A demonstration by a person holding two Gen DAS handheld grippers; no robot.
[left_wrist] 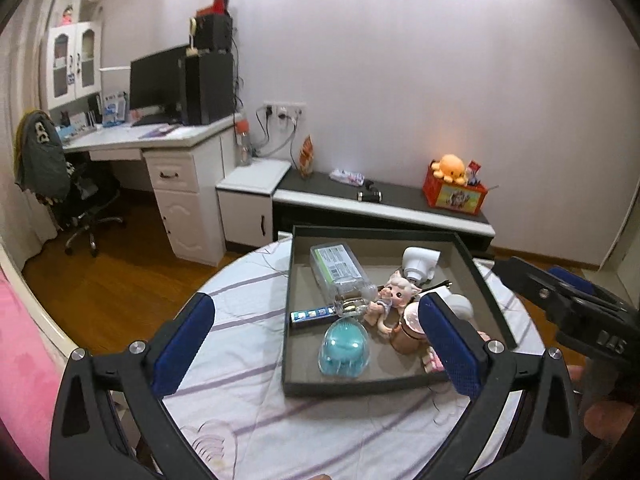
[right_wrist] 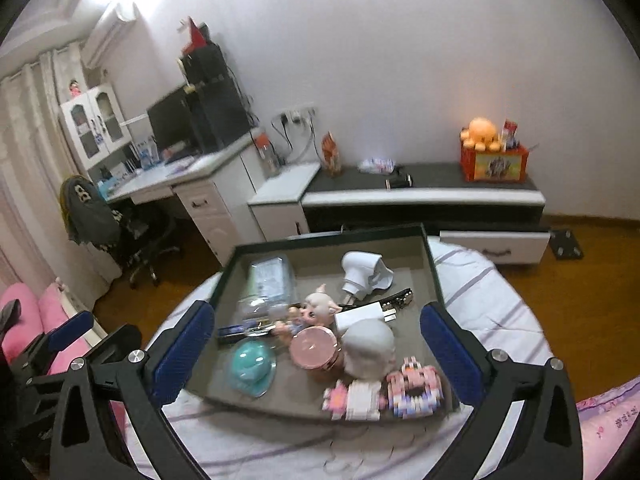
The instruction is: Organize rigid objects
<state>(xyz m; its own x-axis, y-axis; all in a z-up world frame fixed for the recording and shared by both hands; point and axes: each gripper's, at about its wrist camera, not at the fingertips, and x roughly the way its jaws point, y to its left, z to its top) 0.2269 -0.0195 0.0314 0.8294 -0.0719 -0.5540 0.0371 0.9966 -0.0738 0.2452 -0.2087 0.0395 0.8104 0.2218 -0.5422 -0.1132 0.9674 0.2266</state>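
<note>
A dark tray [left_wrist: 390, 234] [right_wrist: 432, 264] sits on a round table with a striped cloth [left_wrist: 240, 320]. In it lie a clear plastic box [left_wrist: 338, 270] [right_wrist: 270, 276], a white hair dryer head [left_wrist: 420, 264] [right_wrist: 364, 272], a small doll [left_wrist: 394, 296] [right_wrist: 316, 310], a teal dome [left_wrist: 342, 348] [right_wrist: 252, 366], a pink cup [left_wrist: 408, 328] [right_wrist: 316, 348], a white rounded object [right_wrist: 368, 346] and a pink block toy [right_wrist: 404, 394]. My left gripper [left_wrist: 318, 354] is open and empty before the tray. My right gripper [right_wrist: 318, 354] is open and empty above the tray's near edge; it also shows in the left wrist view [left_wrist: 560, 292].
A low TV cabinet [left_wrist: 380, 204] [right_wrist: 420, 196] with an orange box and plush toy [left_wrist: 454, 184] stands behind the table. A white desk [left_wrist: 160, 140] with a monitor and an office chair [left_wrist: 76, 196] stand at the left. A pink seat [right_wrist: 40, 320] is at the left.
</note>
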